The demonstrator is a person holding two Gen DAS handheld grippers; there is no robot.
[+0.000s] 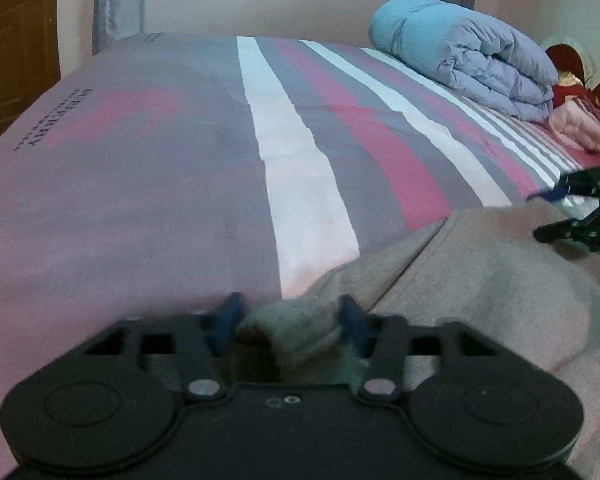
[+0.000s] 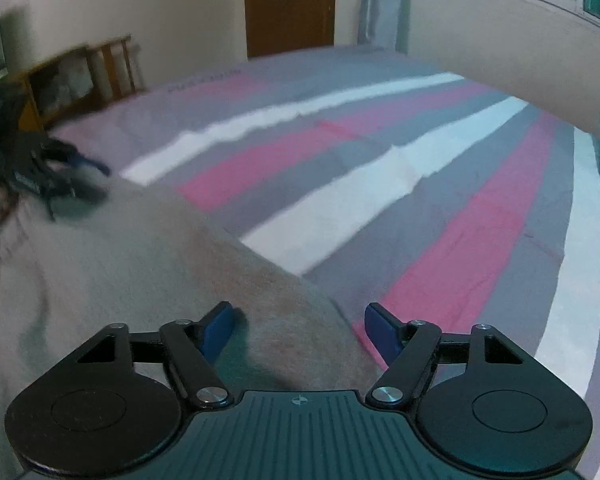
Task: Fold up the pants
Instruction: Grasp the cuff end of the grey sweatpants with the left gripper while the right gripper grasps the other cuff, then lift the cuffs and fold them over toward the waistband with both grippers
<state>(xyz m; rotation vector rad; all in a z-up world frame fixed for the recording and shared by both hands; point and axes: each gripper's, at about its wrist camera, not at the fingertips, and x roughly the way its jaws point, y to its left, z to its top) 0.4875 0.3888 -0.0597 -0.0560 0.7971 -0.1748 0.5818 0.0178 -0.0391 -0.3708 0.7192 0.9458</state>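
Matt fleecy cloth pants (image 1: 480, 280), smooth striped cotton bedsheet (image 1: 160, 200), puffy quilt (image 1: 472, 60), matt plastic claw (image 2: 300, 328)

The left gripper (image 1: 292, 320) had a bunched fold of the grey-brown fleece pants (image 1: 480, 280) between its blue-padded jaws, on the pink, grey and white striped bed (image 1: 180, 160); a rolled blue quilt (image 1: 460, 56) lay far right.

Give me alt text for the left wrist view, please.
The left gripper has a bunched edge of the grey-beige pants between its blue pads. Beyond lies a striped bedsheet, a rolled blue quilt far right, and the right gripper at the right edge.
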